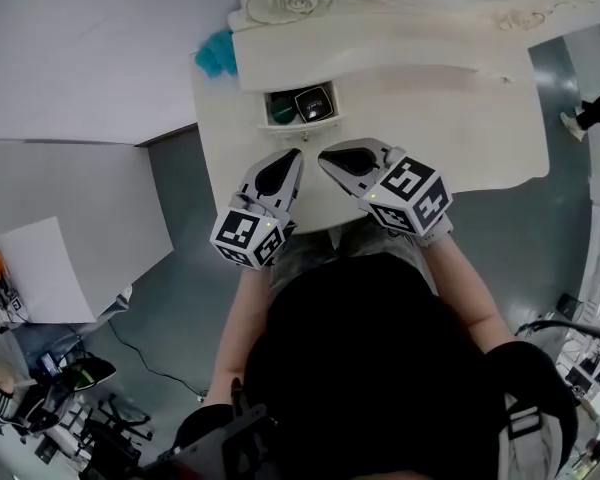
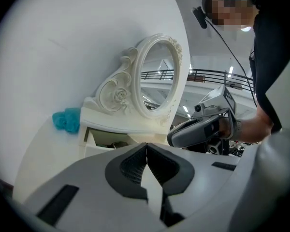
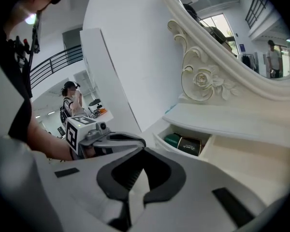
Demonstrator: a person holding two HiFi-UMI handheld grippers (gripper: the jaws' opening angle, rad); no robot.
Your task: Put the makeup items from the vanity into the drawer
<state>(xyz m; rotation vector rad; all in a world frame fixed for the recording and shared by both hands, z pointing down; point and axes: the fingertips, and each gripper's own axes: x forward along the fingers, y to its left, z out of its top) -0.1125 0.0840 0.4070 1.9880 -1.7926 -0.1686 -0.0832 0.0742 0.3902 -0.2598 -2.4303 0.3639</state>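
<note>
- Right hand-held gripper [image 3: 144,151]: jaws together, nothing between the pads. It hangs over the table [image 1: 460,118], tips aimed at the drawer [image 1: 300,126].
- Left hand-held gripper [image 2: 146,146]: jaws also together, empty. In the head view it sits just beside the right one, with the two sets of tips near each other and apart.
- The drawer is pulled out from under the raised shelf at the back of the table. Its front wall faces both hand-held grippers.
- Makeup items are in the drawer: a green item [image 3: 172,139] on the left and a black box [image 3: 190,145] with gold print touching it on the right. The head view shows the same pair, green [image 1: 282,110] and black [image 1: 313,103]. The print is too small to read.
- The table surface in front of the drawer shows no loose makeup items in the head view.
- A teal fuzzy thing [image 1: 217,53] lies on the table at the left end of the shelf, well apart from the drawer.
- An ornate white mirror [image 2: 159,76] stands upright on the shelf above the drawer.
- The person's forearms run back from both hand-held grippers to a black top.
</note>
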